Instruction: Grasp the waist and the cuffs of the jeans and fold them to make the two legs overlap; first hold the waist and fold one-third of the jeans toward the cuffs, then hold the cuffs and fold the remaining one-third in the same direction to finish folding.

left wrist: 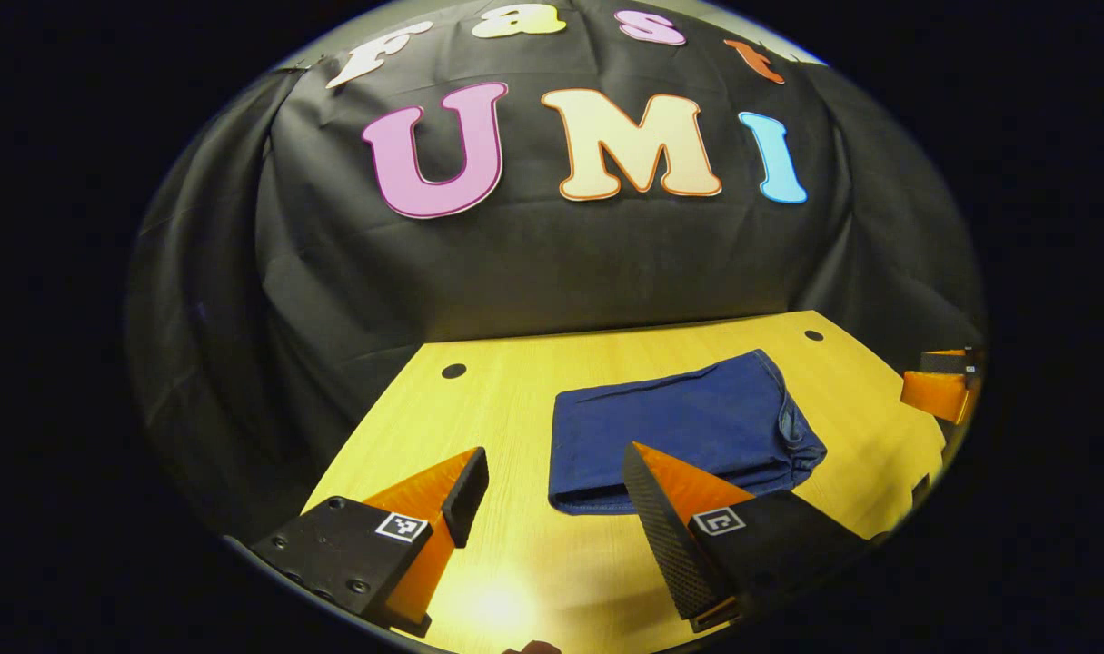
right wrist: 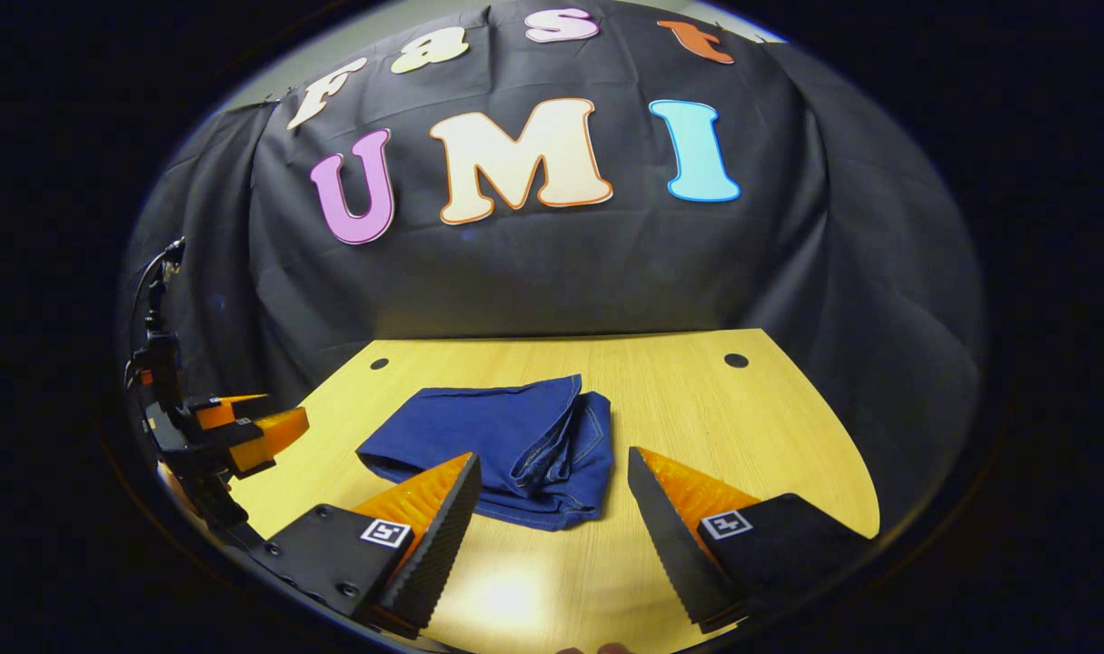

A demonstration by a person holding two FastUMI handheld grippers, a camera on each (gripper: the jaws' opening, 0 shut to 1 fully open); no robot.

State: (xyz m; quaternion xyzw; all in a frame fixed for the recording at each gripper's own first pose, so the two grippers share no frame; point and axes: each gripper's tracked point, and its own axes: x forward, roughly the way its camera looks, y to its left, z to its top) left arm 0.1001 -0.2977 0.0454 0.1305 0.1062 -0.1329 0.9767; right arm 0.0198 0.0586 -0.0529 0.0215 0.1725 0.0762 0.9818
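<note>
The blue jeans point(left wrist: 688, 427) lie folded into a compact rectangle on the yellow wooden table point(left wrist: 515, 400). In the left gripper view my left gripper point(left wrist: 552, 490) is open just in front of the bundle's near left corner, holding nothing. The right gripper view shows the jeans point(right wrist: 515, 445) with their stacked layers and seam edges on the right side. My right gripper point(right wrist: 552, 500) is open over the bundle's near edge, empty. The other gripper shows at the far right of the left view point(left wrist: 942, 386) and at the far left of the right view point(right wrist: 243, 427).
Black cloth walls point(left wrist: 552, 263) close the booth behind and beside the table. Small dark holes point(left wrist: 453, 371) mark the table top near its far corners. Bare wood lies around the jeans on all sides.
</note>
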